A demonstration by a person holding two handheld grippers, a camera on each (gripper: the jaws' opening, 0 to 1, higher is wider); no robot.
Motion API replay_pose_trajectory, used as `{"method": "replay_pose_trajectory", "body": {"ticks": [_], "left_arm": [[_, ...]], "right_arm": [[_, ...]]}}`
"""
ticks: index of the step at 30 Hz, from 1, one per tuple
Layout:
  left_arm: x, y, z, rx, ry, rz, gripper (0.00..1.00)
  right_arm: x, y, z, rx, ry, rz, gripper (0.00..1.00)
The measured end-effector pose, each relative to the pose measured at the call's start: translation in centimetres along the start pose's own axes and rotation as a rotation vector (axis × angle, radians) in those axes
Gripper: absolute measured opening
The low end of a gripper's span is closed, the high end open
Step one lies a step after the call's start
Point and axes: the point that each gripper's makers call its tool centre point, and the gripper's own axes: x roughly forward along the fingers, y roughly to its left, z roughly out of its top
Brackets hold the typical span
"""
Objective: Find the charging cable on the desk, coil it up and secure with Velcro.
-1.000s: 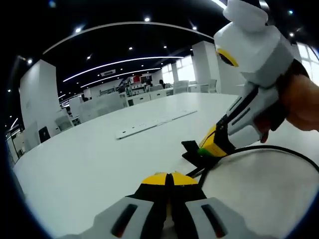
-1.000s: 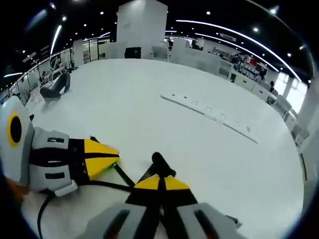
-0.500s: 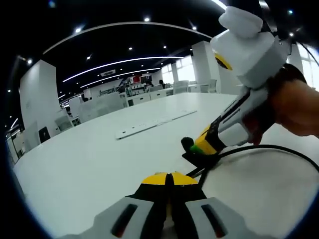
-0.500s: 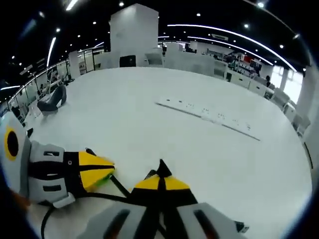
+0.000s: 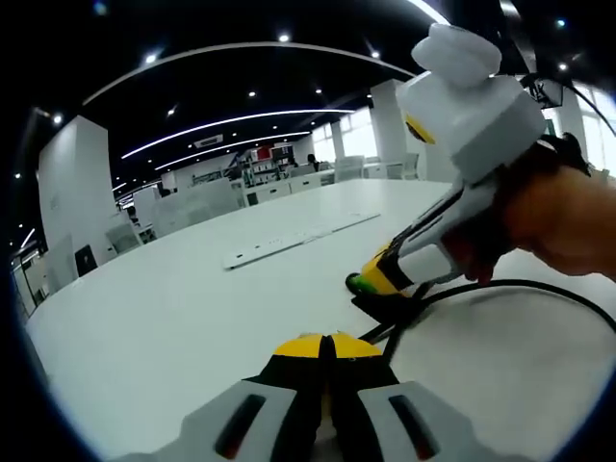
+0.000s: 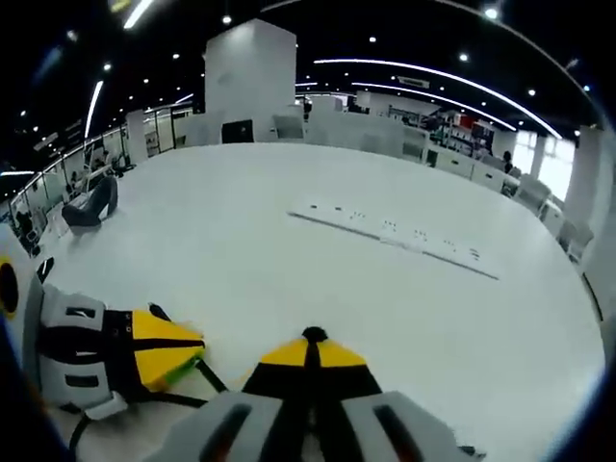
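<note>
My left gripper (image 5: 327,343) sits low over the white desk, its yellow jaws shut on the black charging cable (image 5: 500,285), which leaves them to the right and arcs across the desk. A black Velcro strap (image 5: 387,304) sits on the cable just beyond my jaws. My right gripper (image 5: 370,281), held by a hand (image 5: 568,226), comes in from the right with its yellow tip at that strap. In the right gripper view my right gripper (image 6: 310,343) is shut, with a small black end of the strap (image 6: 313,334) peeking above the tips. The left gripper (image 6: 183,354) lies to its left, with the cable (image 6: 208,376) between them.
A long white power strip (image 5: 298,242) lies further back on the desk (image 5: 154,318), also seen as the power strip (image 6: 395,232) in the right gripper view. Beyond the desk (image 6: 241,260) is an open office with white pillars, desks and chairs.
The right gripper has tilted and swung its tip leftward over the strap. Less of the strap end sticks out above its jaws. The left gripper has held still.
</note>
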Motion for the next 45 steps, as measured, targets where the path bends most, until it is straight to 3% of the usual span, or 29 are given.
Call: {"method": "replay_pose_trajectory", "body": {"ticks": [15, 19, 21, 22, 23, 24, 27, 28, 36, 39, 45], "left_arm": [[0.0, 0.0, 0.1, 0.0, -0.001, 0.0, 0.02], [0.0, 0.0, 0.1, 0.001, -0.003, -0.002, 0.02], [0.0, 0.0, 0.1, 0.001, -0.004, -0.003, 0.02], [-0.1, 0.0, 0.1, 0.001, -0.005, -0.004, 0.02], [-0.1, -0.1, 0.1, 0.002, -0.005, -0.004, 0.02], [-0.1, -0.1, 0.1, 0.003, -0.005, -0.004, 0.02], [-0.1, -0.1, 0.1, 0.004, -0.004, -0.003, 0.02], [-0.1, -0.1, 0.1, 0.004, -0.003, -0.002, 0.02], [-0.1, -0.1, 0.1, 0.006, -0.003, 0.003, 0.02], [0.1, 0.1, 0.2, 0.006, -0.002, 0.004, 0.02], [0.0, 0.1, 0.1, 0.007, -0.002, 0.006, 0.02]], "right_arm": [[1.4, -0.9, 1.3, -0.039, -0.066, -0.018, 0.02], [1.4, -0.8, 1.5, -0.183, -0.073, -0.043, 0.02], [1.2, -0.6, 1.5, -0.206, -0.076, -0.036, 0.02], [0.7, -0.7, 1.6, -0.18, -0.086, -0.047, 0.02], [0.0, -0.7, 2.4, -0.109, -0.144, -0.058, 0.02], [-0.4, -0.4, 2.4, -0.101, -0.14, -0.04, 0.02], [-1.6, 0.5, 1.7, -0.067, -0.086, 0.019, 0.02], [-1.9, 0.9, 1.2, -0.048, -0.041, 0.041, 0.02], [-2.7, 1.4, -1.5, 0.025, 0.144, 0.061, 0.02], [-2.3, 1.3, -1.9, 0.084, 0.148, 0.065, 0.02], [-2.2, 1.6, -1.9, 0.04, 0.17, 0.056, 0.02]]}}
